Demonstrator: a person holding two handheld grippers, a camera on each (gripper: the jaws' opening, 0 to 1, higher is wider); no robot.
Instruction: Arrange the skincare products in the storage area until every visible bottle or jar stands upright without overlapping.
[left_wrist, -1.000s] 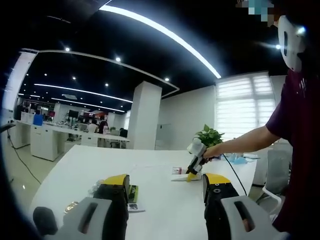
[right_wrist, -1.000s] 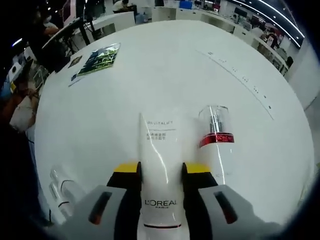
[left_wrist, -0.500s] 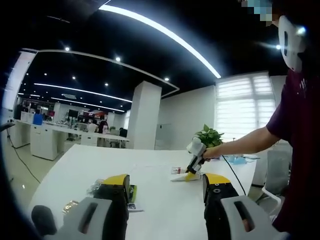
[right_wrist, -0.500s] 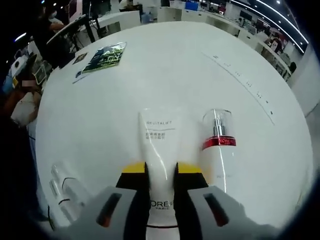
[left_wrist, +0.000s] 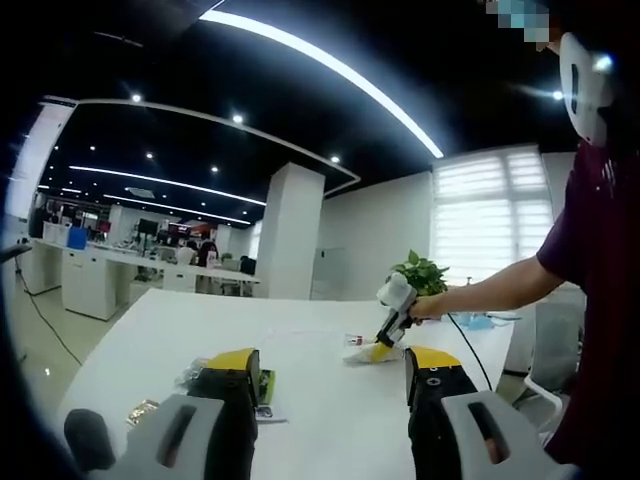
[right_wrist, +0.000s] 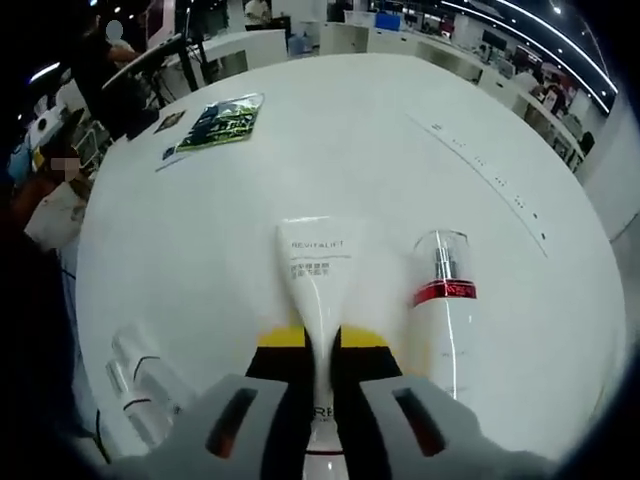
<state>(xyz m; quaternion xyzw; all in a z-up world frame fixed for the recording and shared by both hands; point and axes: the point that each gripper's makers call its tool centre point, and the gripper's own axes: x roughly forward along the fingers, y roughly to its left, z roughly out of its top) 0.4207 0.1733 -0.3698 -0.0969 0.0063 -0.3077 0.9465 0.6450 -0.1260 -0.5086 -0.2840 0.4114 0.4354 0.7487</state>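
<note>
- The white tube (right_wrist: 318, 290) lies flat on the white table (right_wrist: 350, 150), its lower part pinched between the jaws of the right gripper (right_wrist: 320, 350), which are clenched on it.
- Just beside it, toward the table's near edge, stands a white pump bottle (right_wrist: 442, 320) with a red band and clear cap.
- Clear bottles (right_wrist: 140, 385) lie by the near edge on the other side.
- A green packet (right_wrist: 222, 122) rests well apart, near the far edge.
- The left gripper (left_wrist: 330, 385) hangs over the table, jaws parted, grasping nothing.
</note>
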